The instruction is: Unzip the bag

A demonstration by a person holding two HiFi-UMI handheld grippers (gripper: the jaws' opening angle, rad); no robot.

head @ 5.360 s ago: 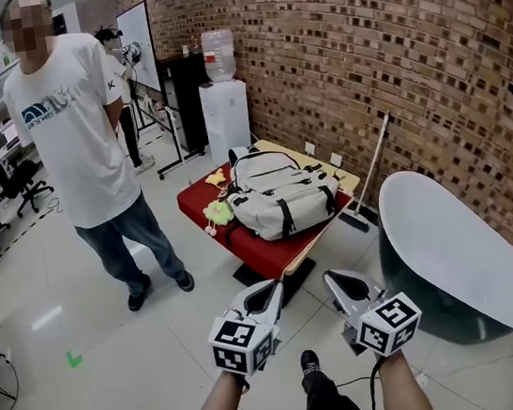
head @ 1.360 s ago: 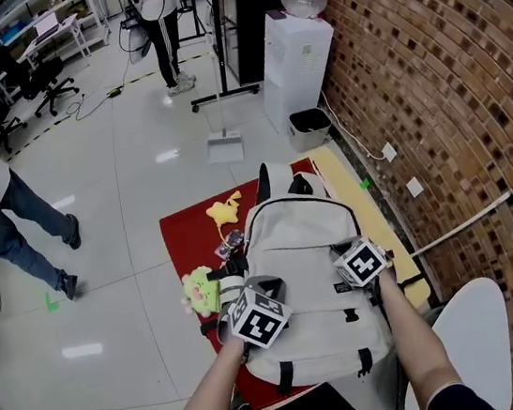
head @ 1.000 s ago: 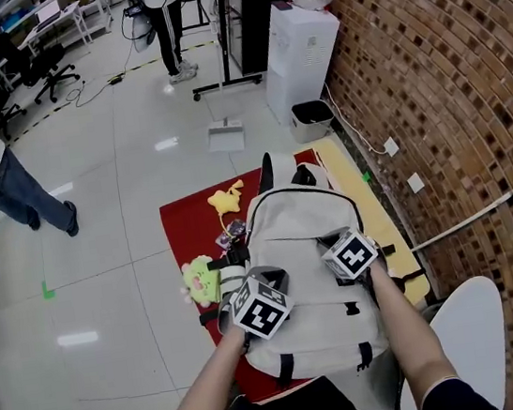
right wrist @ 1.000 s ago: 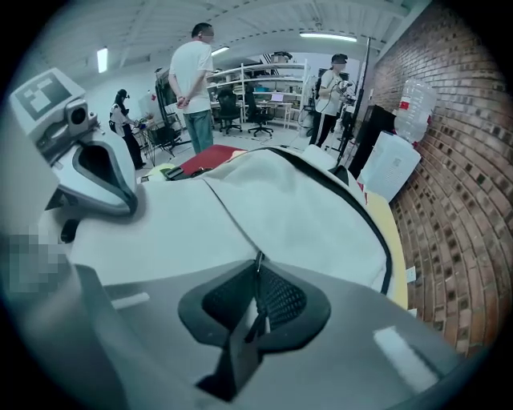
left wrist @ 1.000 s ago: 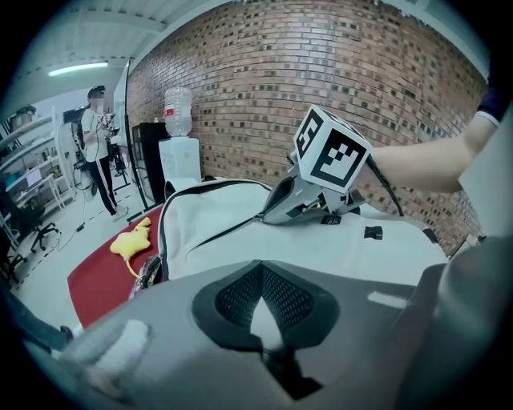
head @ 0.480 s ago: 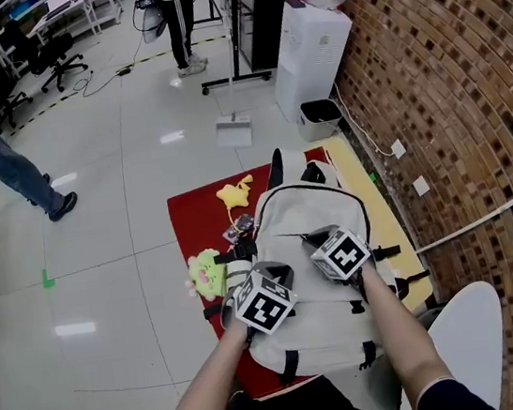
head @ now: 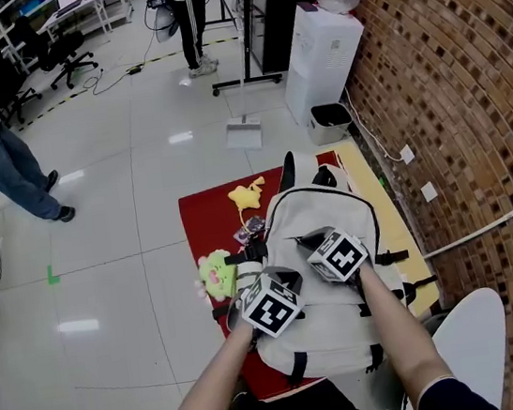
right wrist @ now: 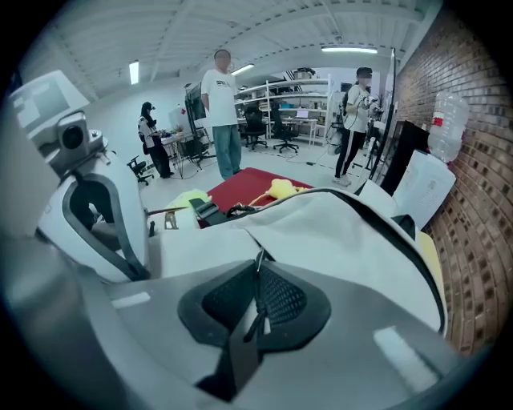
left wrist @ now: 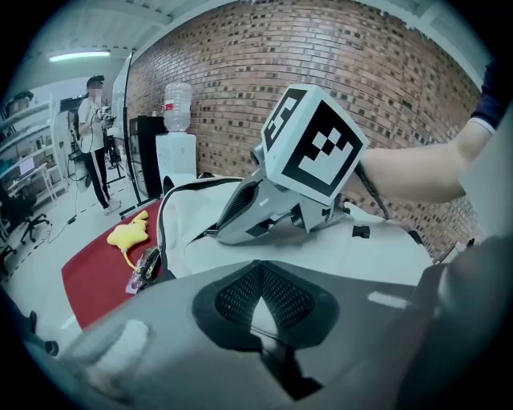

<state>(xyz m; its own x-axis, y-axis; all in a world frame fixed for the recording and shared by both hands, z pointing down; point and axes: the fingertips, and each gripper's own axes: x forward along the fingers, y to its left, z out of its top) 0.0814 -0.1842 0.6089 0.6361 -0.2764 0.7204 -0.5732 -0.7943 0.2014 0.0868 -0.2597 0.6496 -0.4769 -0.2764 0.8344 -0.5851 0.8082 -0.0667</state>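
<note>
A light grey backpack [head: 329, 213] lies flat on a red table [head: 207, 220]. My right gripper [head: 306, 237] rests on the bag's front panel. In the right gripper view it [right wrist: 258, 300] is shut on the black zipper pull [right wrist: 255, 316], and a short open slit of zipper runs ahead of the jaws. My left gripper [head: 283, 274] sits at the bag's left side. In the left gripper view it [left wrist: 258, 308] is closed, with pale bag fabric pinched between its pads. Just ahead of it, the right gripper [left wrist: 212, 234] lies on the bag [left wrist: 200, 232].
A yellow plush [head: 247, 193] and a green plush [head: 214, 272] lie on the table left of the bag. A brick wall runs along the right, with a water dispenser [head: 320, 48] beyond the table. Two people stand on the floor further off. A white rounded shape [head: 476, 348] is at lower right.
My right gripper has slid leftward over the bag's front, closer to the left gripper. The left gripper has stayed at the bag's left side.
</note>
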